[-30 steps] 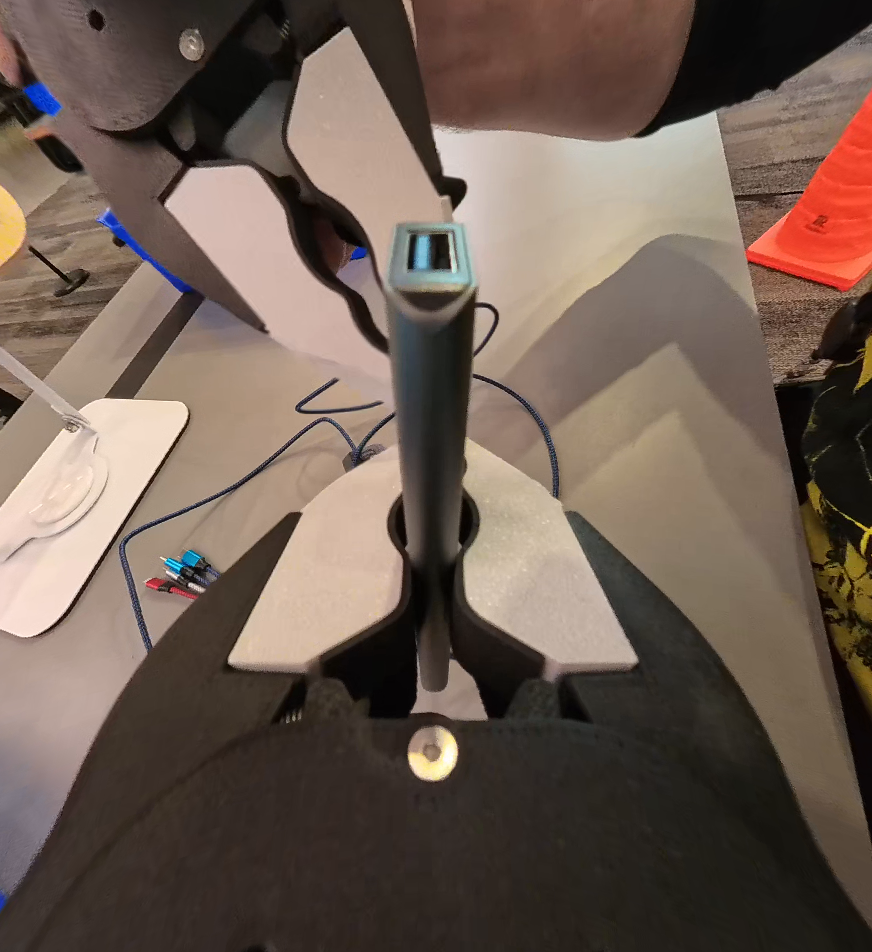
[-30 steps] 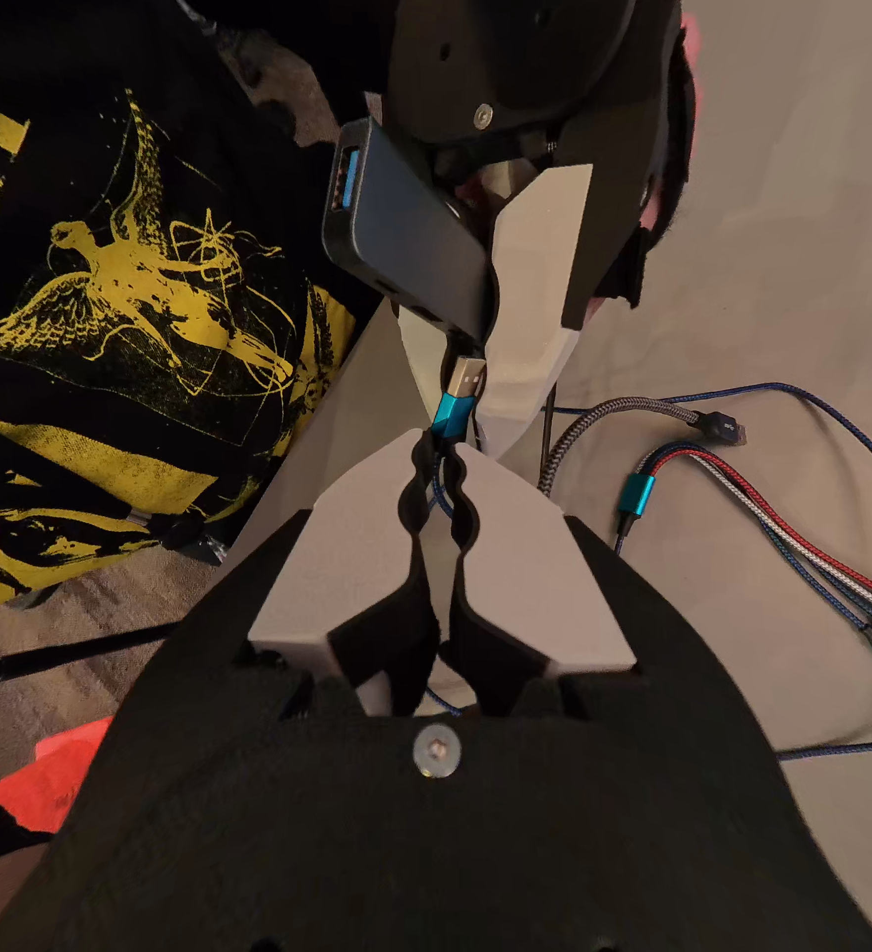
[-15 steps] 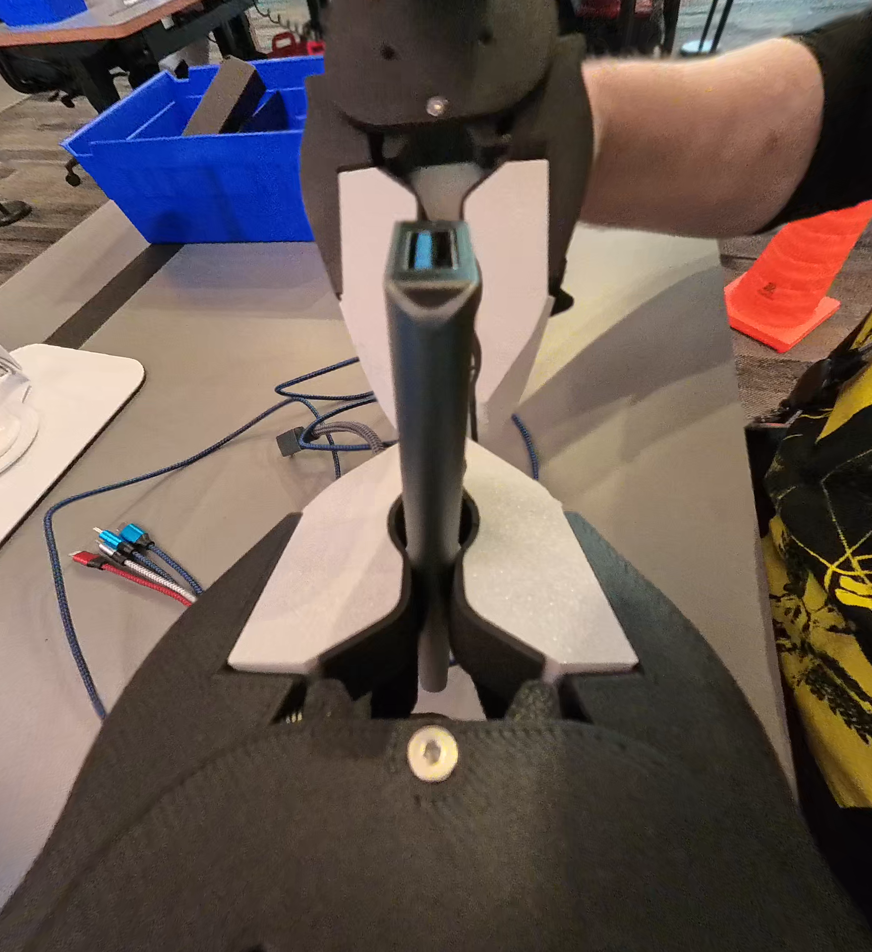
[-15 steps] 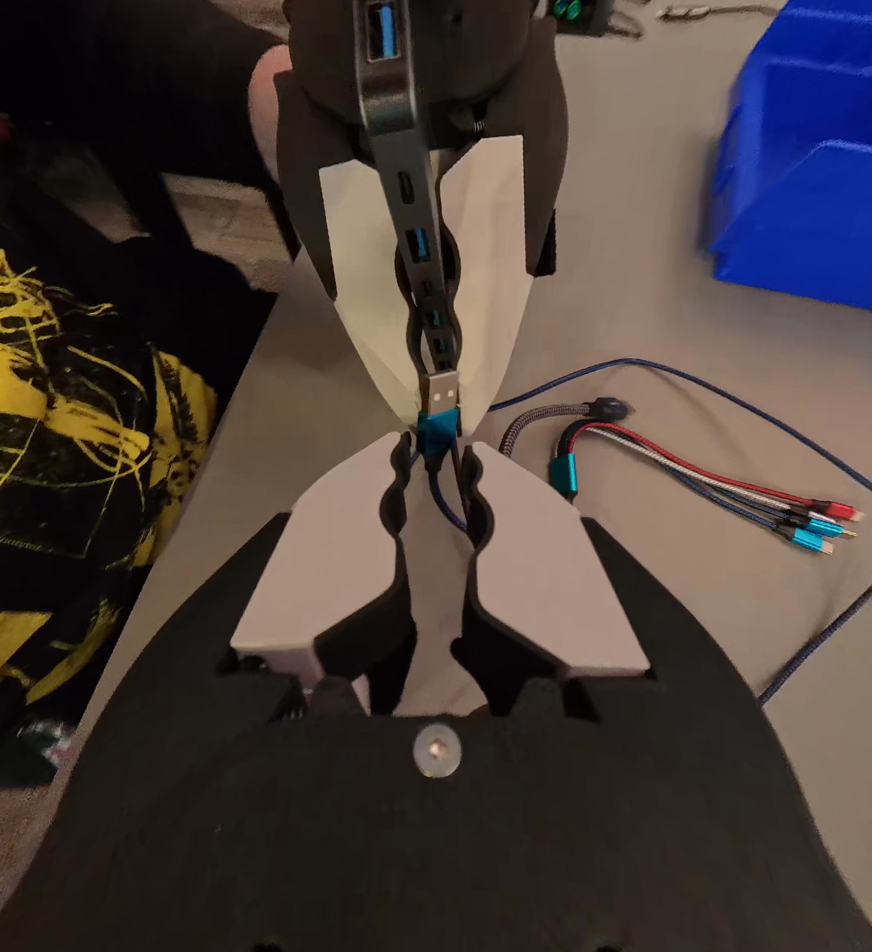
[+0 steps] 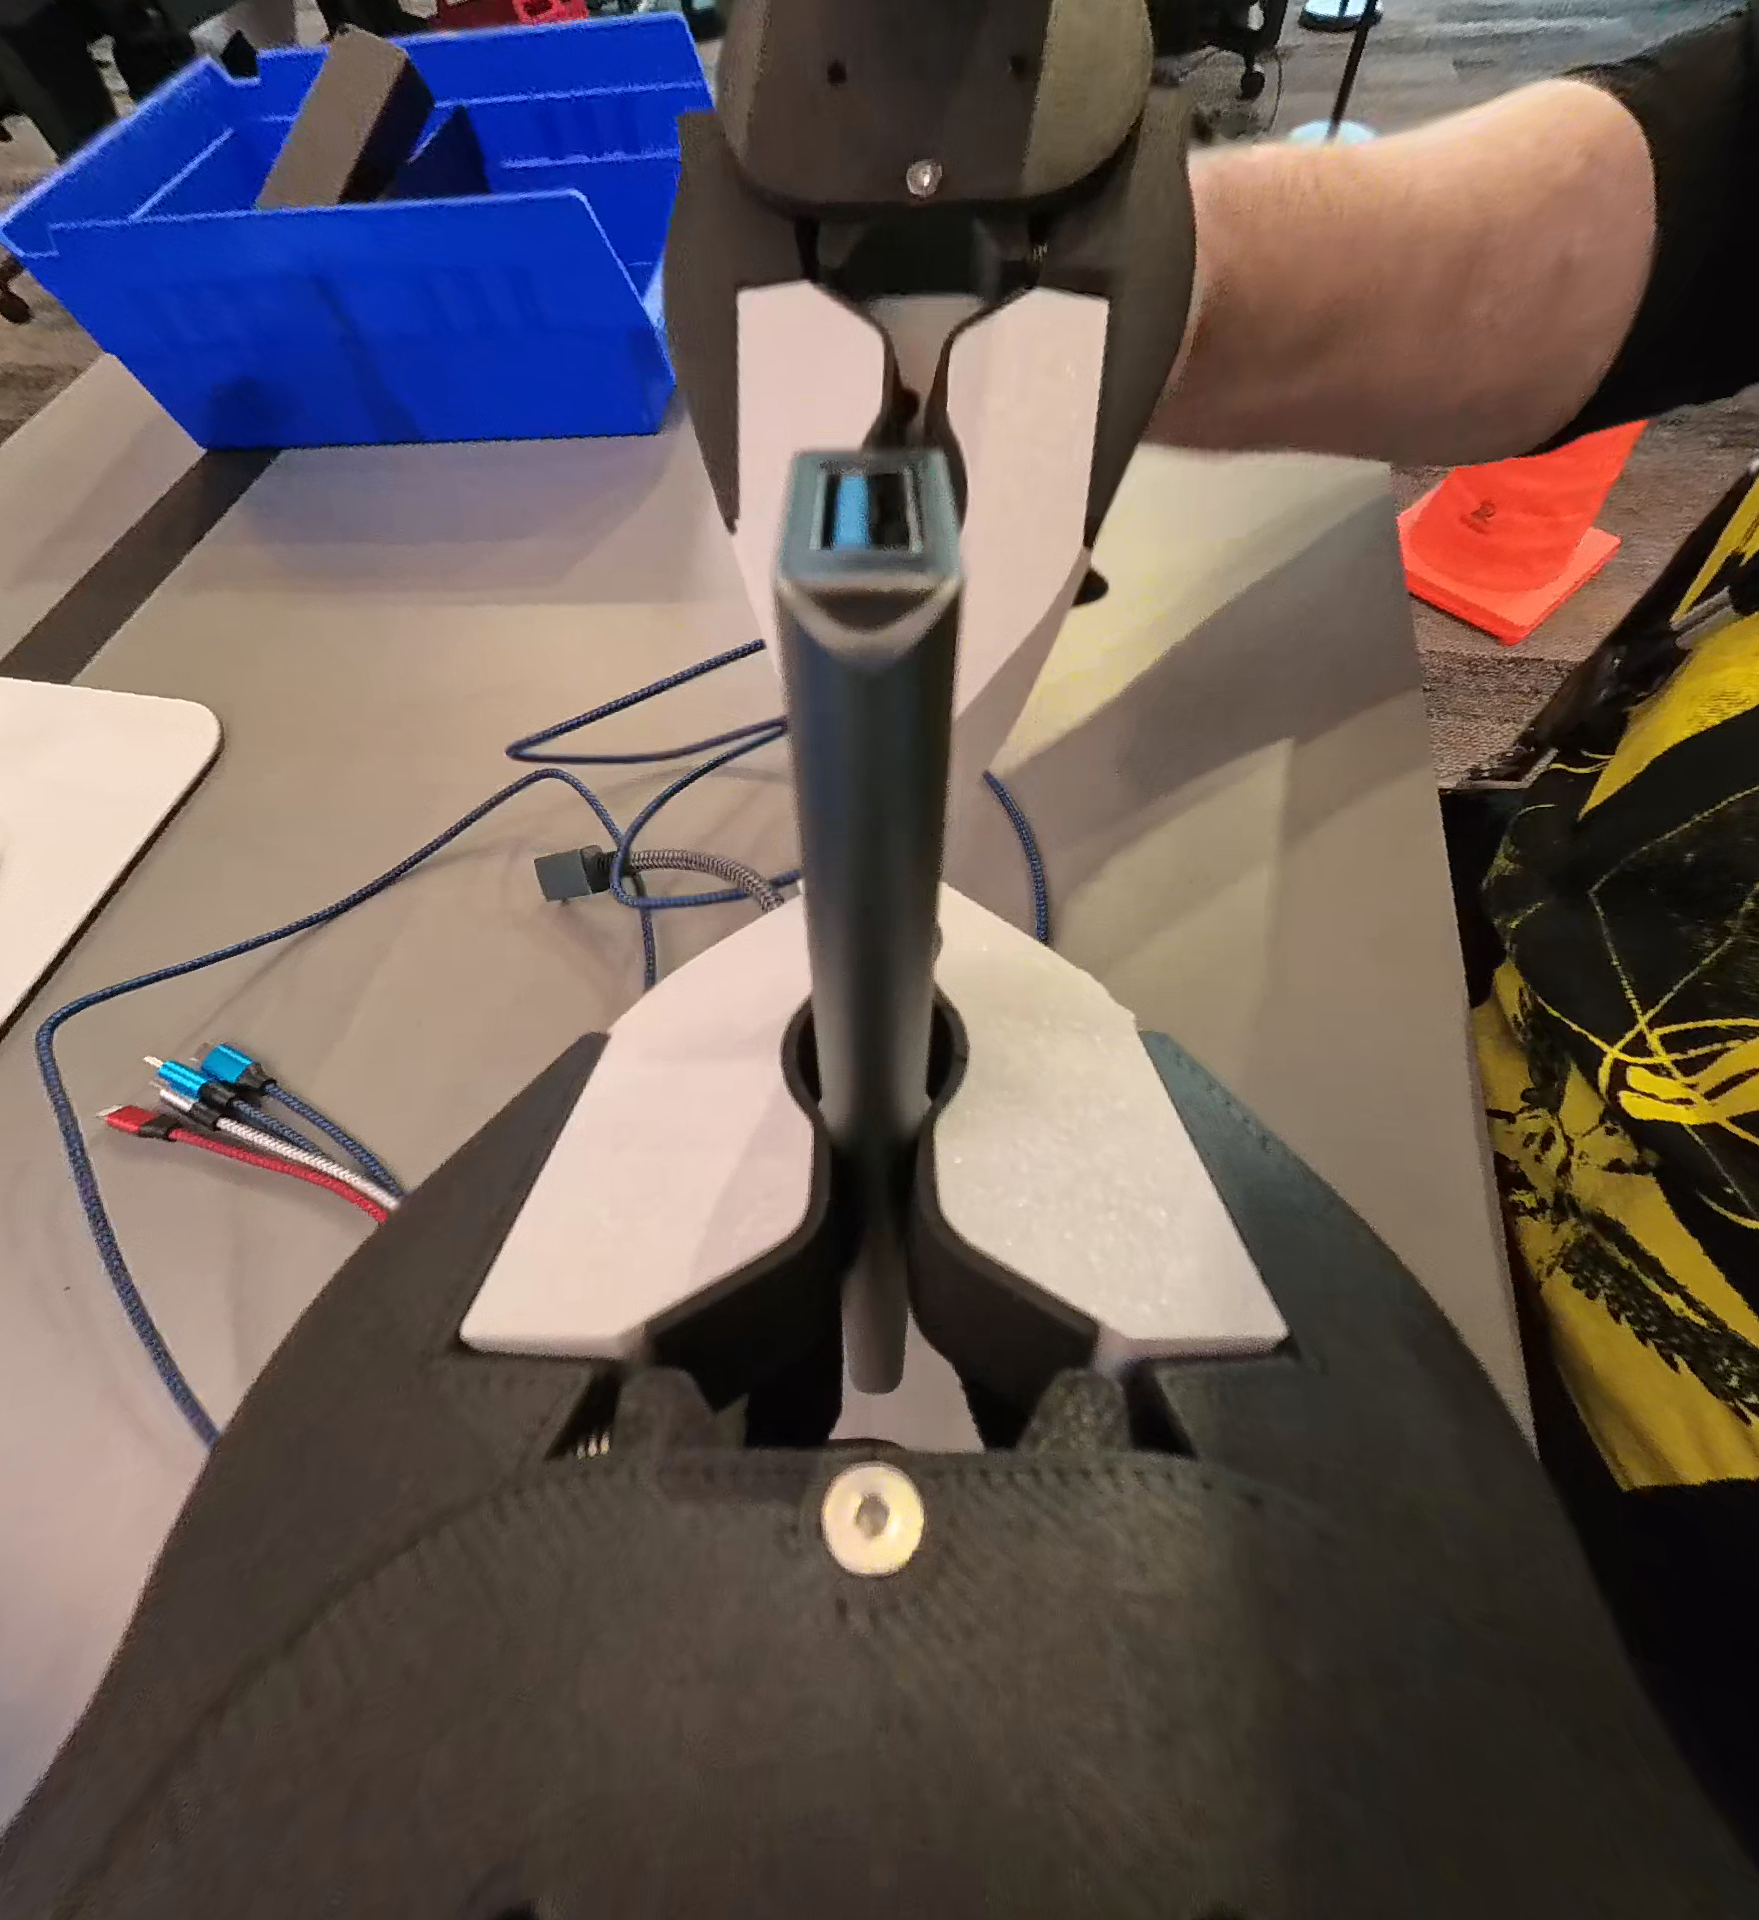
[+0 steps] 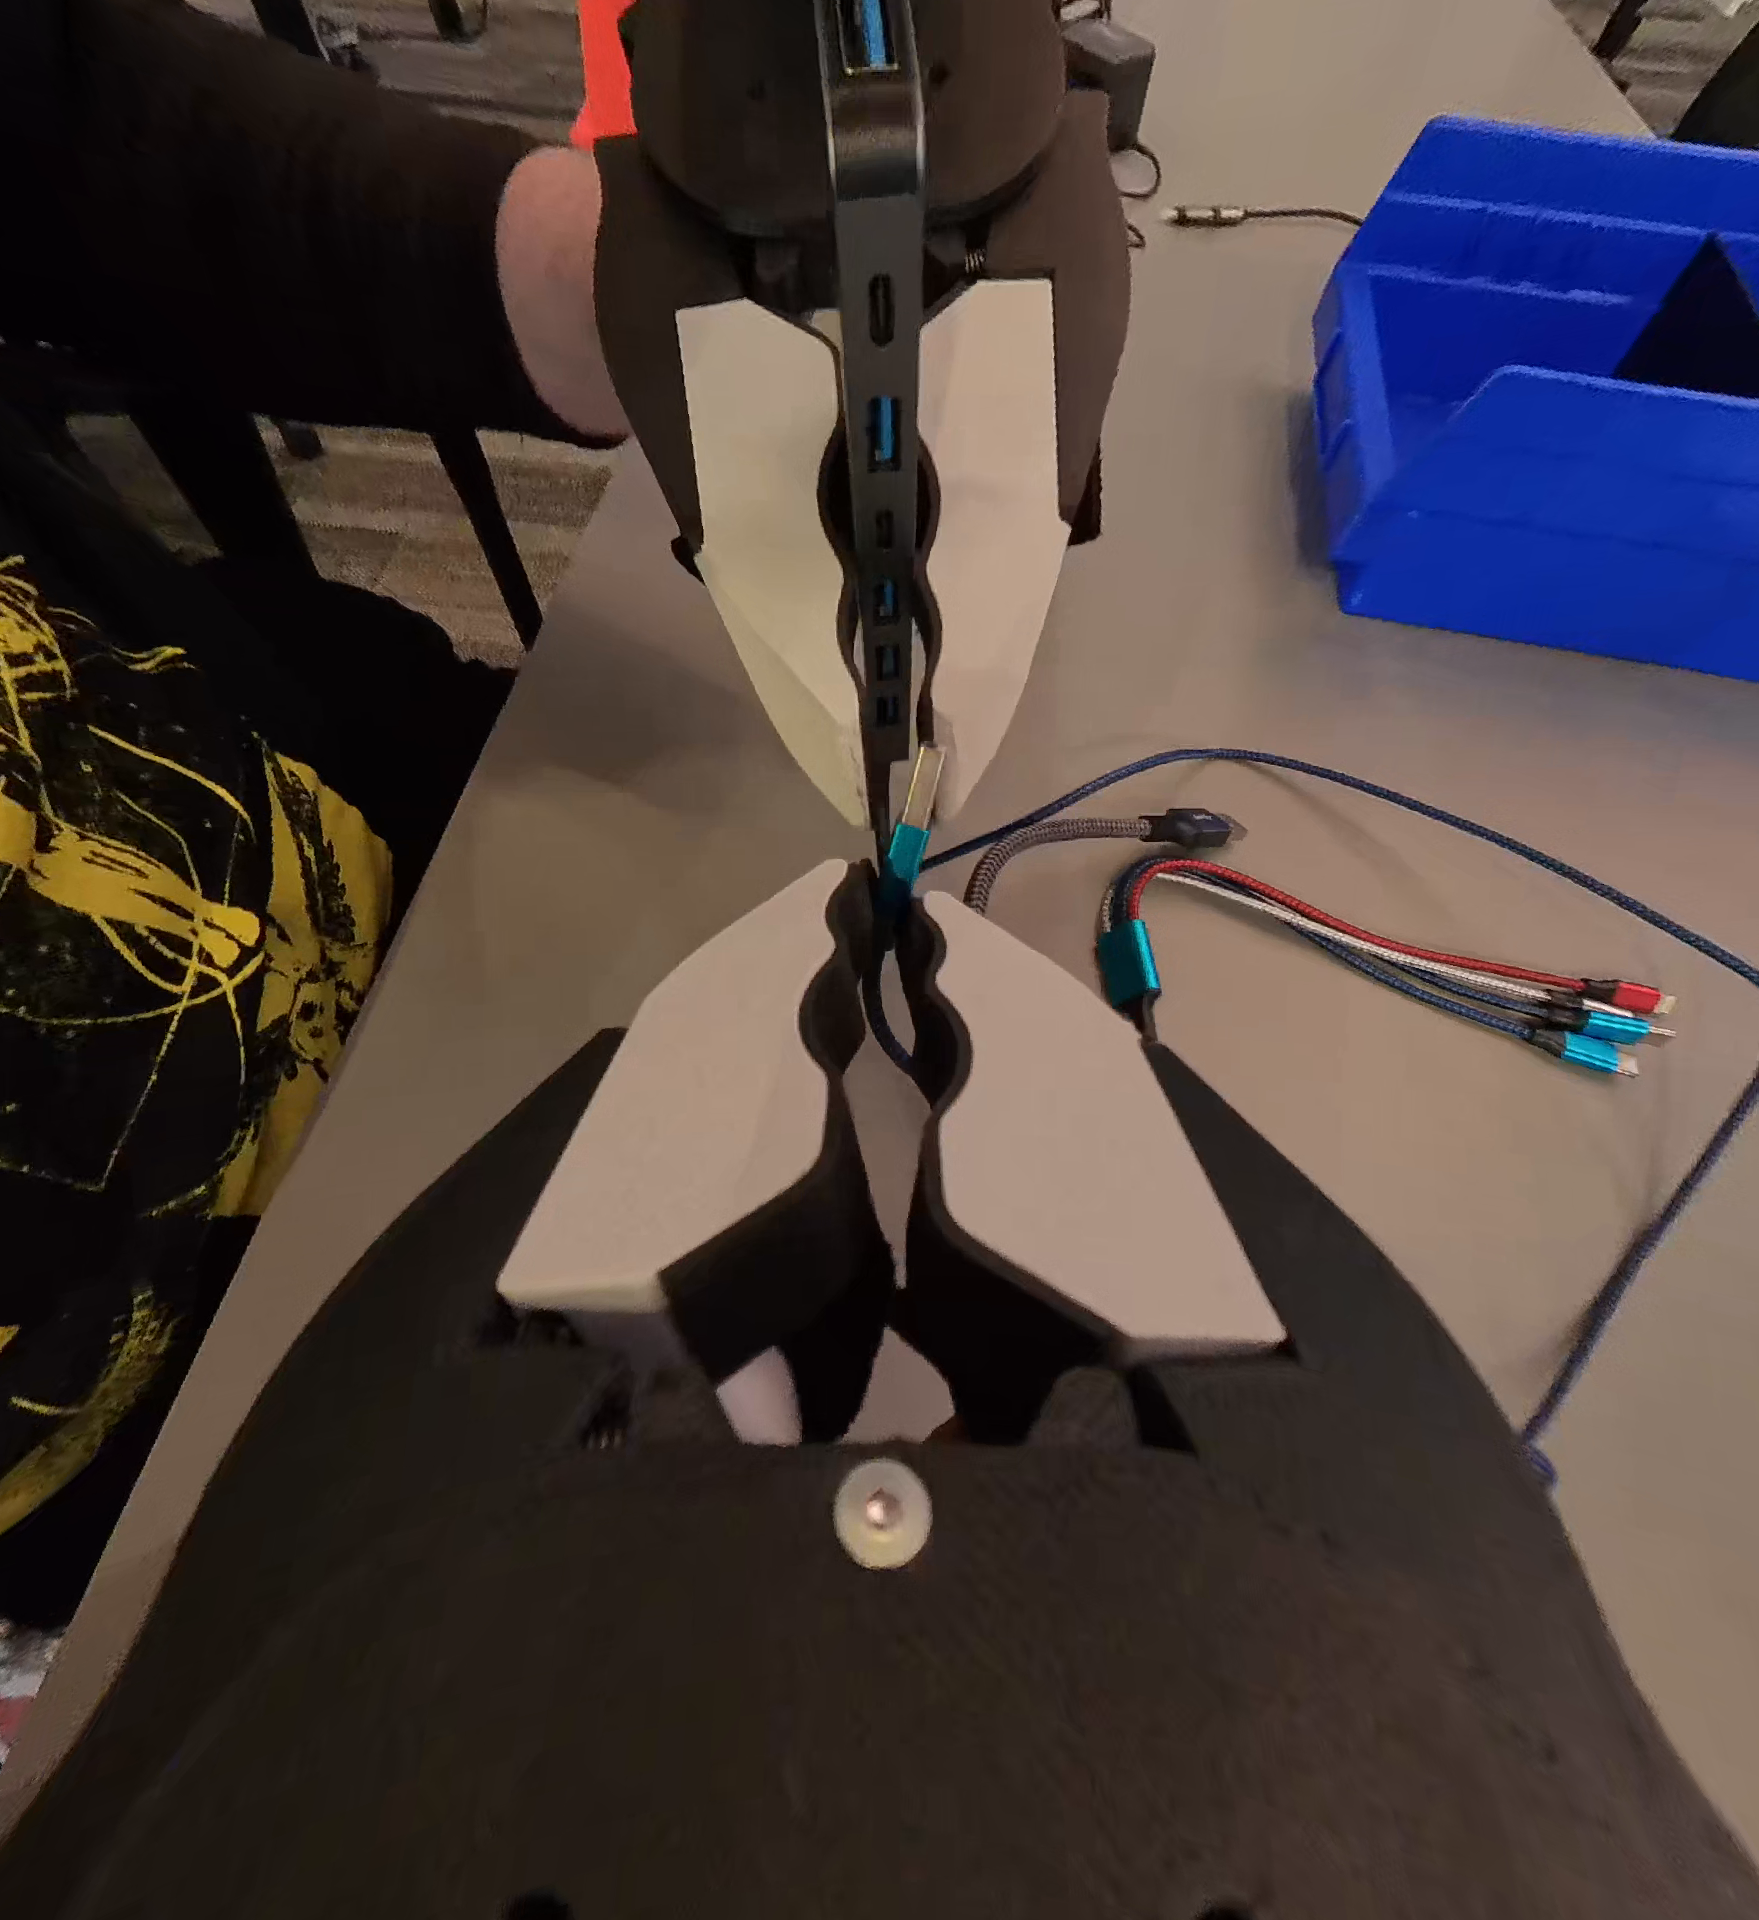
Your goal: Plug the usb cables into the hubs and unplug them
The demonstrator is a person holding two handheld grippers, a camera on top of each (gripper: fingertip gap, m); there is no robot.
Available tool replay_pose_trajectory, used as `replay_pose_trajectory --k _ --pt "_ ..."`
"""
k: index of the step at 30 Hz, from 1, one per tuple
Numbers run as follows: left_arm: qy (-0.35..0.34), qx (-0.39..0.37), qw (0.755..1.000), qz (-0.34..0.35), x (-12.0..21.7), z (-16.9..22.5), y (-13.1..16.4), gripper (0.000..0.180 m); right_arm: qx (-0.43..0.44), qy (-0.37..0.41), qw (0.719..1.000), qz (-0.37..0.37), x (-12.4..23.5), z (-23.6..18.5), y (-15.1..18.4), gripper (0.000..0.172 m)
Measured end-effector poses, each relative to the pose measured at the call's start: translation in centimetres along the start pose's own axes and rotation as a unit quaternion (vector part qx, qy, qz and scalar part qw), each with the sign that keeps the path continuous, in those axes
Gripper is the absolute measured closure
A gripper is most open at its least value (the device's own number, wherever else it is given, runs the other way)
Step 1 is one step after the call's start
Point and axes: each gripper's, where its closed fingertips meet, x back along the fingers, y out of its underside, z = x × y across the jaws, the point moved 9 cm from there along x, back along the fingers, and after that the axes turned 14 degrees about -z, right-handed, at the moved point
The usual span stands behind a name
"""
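A: Which step is showing?
B: Plugging in. The left tool point(image 5: 870, 1049) is clamping the hub point(image 5: 870, 790) above the desk point(image 5: 418, 582); the right tool point(image 6: 880, 904) is pinching the teal plug point(image 6: 906, 847) just beside the hub's end.
A: Next?
B: Probably lining the plug's metal tip up with a port.

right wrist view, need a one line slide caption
Right gripper pinches a teal USB-A plug just short of the dark hub clamped in the left gripper above a grey table.
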Motion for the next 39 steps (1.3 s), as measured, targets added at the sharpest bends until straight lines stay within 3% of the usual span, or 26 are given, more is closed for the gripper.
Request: replay_pose_trajectory --k 14,24,34,39 --pt "0.049 0.014 0.998 -0.032 -1.0 0.1 0.2 0.170 0.076 -0.154 0.975 -0.141 0.7 1.6 -5.4 0.167" --pt "0.062 0.018 0.996 -0.056 -1.2 -0.1 0.6 0.170 0.084 -0.146 0.970 -0.175 0.4 2.2 -6.1 0.167" --pt "0.045 0.031 0.990 -0.133 -2.2 -0.1 1.0 0.171 0.102 -0.101 0.945 -0.294 -0.7 1.6 -6.4 0.167" --pt "0.046 0.039 0.988 -0.142 -2.3 -0.1 1.1 0.170 0.096 -0.104 0.950 -0.278 -0.8 1.9 -6.1 0.167"
